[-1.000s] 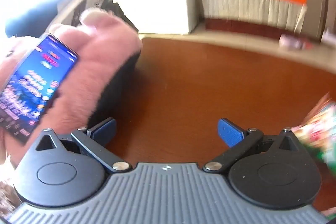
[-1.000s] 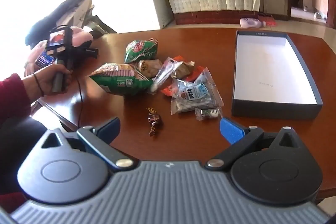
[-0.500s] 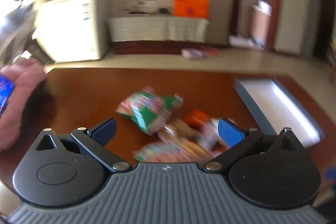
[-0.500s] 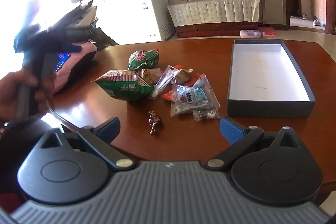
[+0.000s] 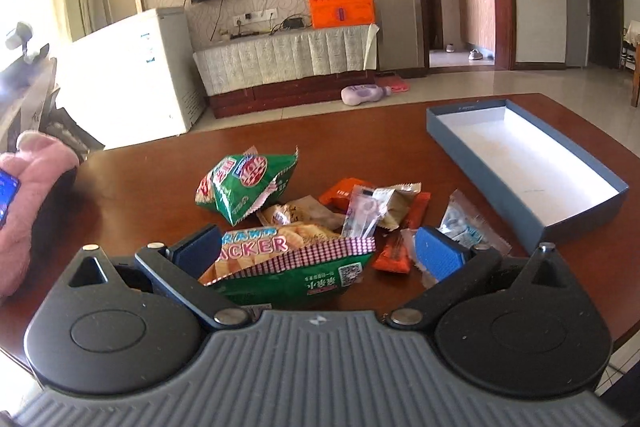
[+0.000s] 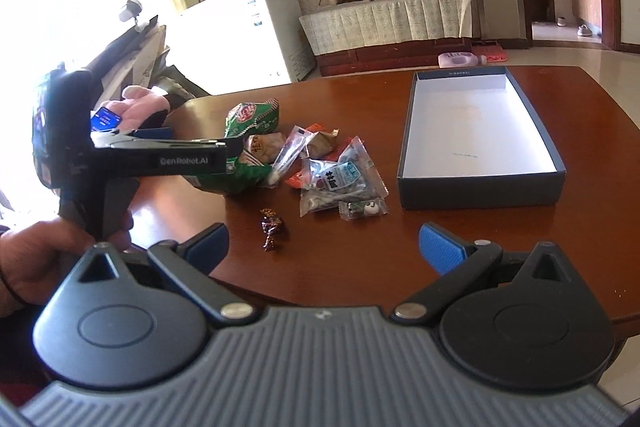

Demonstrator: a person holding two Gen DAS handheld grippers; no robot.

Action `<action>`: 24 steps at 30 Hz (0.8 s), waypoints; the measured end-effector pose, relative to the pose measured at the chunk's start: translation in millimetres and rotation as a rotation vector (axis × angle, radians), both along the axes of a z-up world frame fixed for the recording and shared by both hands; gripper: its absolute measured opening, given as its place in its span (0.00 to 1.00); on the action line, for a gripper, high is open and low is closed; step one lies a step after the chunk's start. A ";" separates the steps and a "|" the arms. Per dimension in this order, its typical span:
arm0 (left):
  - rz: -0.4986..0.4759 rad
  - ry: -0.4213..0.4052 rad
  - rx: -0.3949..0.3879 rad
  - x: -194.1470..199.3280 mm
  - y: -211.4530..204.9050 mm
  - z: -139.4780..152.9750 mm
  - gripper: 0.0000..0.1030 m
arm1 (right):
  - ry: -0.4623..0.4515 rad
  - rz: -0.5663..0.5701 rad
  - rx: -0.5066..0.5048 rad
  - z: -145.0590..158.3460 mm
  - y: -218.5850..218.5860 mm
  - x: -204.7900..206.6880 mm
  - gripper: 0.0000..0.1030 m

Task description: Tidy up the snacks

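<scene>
The left gripper (image 5: 316, 251) has its jaws wide, one on each side of the prawn cracker bag (image 5: 292, 267); the lower part of this bag is hidden behind the gripper body, so I cannot tell if a finger touches it. One second ago this camera saw only the pink plush (image 5: 36, 195) and bare table; the gripper has swung over the snack pile (image 6: 316, 163) in the middle of the table (image 6: 460, 239). The right gripper (image 6: 324, 247) stays with jaws wide and holding nothing, near the front edge. The open box (image 6: 480, 191) stands toward the right edge. The small print on the wrappers is hard to read.
</scene>
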State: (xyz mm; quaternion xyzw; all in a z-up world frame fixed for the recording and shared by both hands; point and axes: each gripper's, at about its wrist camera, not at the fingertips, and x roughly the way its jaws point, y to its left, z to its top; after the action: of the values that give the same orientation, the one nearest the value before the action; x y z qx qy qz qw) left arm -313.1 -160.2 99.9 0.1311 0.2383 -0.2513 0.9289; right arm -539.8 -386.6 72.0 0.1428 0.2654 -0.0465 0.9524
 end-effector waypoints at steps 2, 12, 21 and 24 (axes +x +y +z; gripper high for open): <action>0.017 0.003 0.001 5.4 1.8 -2.4 1.00 | -0.010 0.013 -0.004 0.8 4.1 6.6 1.00; 0.065 0.024 -0.007 24.3 12.3 -14.5 1.00 | -0.012 0.080 -0.038 -13.5 26.6 48.9 1.00; 0.082 0.032 -0.044 28.9 19.5 -14.5 1.00 | 0.011 0.172 -0.073 -34.9 53.2 61.9 1.00; 0.077 0.021 -0.022 27.5 17.2 -17.4 1.00 | 0.030 0.164 -0.092 -40.3 56.0 66.7 1.00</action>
State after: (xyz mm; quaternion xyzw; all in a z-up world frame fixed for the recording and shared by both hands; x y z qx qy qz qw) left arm -285.5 -143.0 82.5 0.1090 0.2504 -0.2191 0.9367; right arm -473.1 -330.6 31.7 0.0758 0.2882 0.0172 0.9544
